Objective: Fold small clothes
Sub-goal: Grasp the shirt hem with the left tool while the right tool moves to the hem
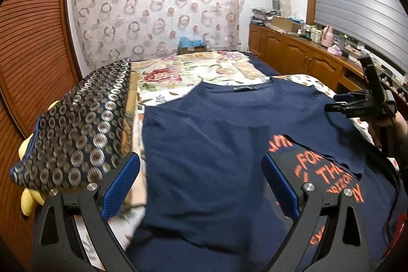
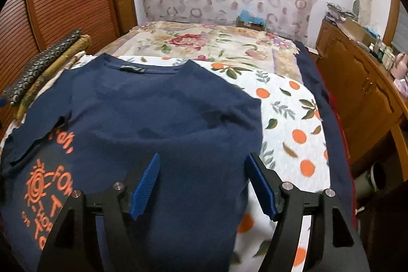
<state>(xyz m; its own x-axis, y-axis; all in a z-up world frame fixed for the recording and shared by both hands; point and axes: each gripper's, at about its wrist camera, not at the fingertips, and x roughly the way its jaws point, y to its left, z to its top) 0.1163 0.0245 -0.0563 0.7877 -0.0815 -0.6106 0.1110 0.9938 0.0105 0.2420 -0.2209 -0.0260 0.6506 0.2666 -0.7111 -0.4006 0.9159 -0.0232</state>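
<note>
Navy T-shirt point(image 2: 153, 106) with orange lettering lies partly folded on a fruit-print bedsheet point(image 2: 288, 119), beneath the left gripper point(image 1: 201, 185) and right gripper point(image 2: 204, 182), both released, jaws wide.

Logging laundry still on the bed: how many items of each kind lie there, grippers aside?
Navy T-shirt with orange print: 1
Patterned cushions stacked at the bed's edge: 2
Bed covers, floral and orange-fruit print: 2
Total: 5
</note>
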